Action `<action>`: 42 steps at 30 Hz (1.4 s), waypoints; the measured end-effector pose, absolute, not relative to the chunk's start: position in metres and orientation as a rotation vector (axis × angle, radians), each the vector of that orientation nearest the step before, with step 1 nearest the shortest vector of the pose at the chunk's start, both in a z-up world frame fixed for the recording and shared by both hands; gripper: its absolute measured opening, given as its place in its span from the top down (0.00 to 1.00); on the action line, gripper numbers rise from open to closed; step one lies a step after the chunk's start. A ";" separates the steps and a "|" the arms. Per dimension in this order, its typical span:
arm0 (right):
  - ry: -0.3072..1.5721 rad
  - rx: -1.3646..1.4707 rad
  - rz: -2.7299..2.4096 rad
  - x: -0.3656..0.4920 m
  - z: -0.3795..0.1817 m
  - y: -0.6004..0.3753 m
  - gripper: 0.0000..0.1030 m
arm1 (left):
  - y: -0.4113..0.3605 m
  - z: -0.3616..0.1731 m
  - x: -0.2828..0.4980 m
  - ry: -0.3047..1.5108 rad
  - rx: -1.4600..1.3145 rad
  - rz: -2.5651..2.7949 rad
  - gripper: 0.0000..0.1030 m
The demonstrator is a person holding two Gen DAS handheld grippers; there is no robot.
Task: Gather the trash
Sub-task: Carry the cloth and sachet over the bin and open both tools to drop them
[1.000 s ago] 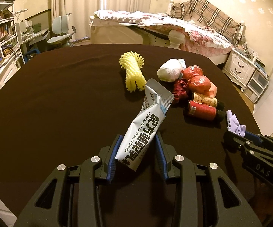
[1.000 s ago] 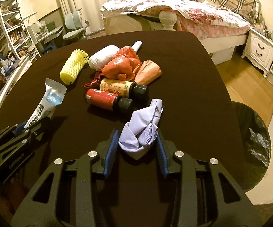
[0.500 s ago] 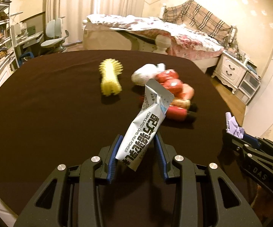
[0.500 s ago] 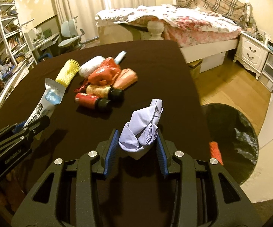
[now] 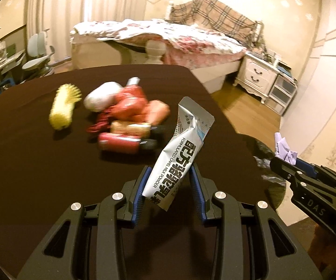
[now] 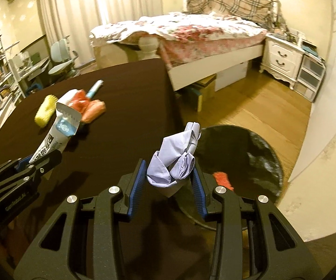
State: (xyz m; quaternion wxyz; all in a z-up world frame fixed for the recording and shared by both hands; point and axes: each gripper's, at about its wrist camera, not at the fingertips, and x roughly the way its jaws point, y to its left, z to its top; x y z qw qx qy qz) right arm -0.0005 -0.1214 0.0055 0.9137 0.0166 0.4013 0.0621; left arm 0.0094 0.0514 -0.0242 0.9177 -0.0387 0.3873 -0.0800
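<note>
My left gripper [image 5: 168, 182] is shut on a silver milk powder sachet [image 5: 179, 154], held above the dark table [image 5: 39, 163]; the sachet also shows in the right wrist view [image 6: 56, 135]. My right gripper [image 6: 168, 177] is shut on a crumpled lilac paper [image 6: 174, 158], near the table's right edge, beside a black-lined trash bin [image 6: 249, 154] on the floor. The bin holds a red scrap [image 6: 222, 179]. The paper and right gripper also show in the left wrist view [image 5: 284, 151].
A trash pile lies mid-table: yellow foam net [image 5: 64, 109], white wad [image 5: 100, 98], red wrappers [image 5: 130, 105], two dark-capped bottles [image 5: 123, 140]. A bed [image 6: 191, 32], nightstand [image 6: 282, 60] and desk chair [image 6: 61, 63] stand beyond.
Both grippers have swung right toward the table's edge with their loads. The bin has come into fuller view under the right gripper. The pile has shifted left.
</note>
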 end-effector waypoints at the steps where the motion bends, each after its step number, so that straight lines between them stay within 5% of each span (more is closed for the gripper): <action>1: 0.826 0.037 0.117 0.001 0.005 -0.128 0.63 | 0.044 -0.024 0.011 0.796 -0.071 -0.175 0.64; 34: 0.824 0.140 -0.033 0.028 -0.021 -0.236 0.63 | -0.088 -0.038 0.059 0.826 0.062 -0.298 0.64; 42: 0.814 0.159 -0.068 0.026 -0.019 -0.246 0.58 | -0.093 -0.033 0.056 0.793 0.085 -0.287 0.36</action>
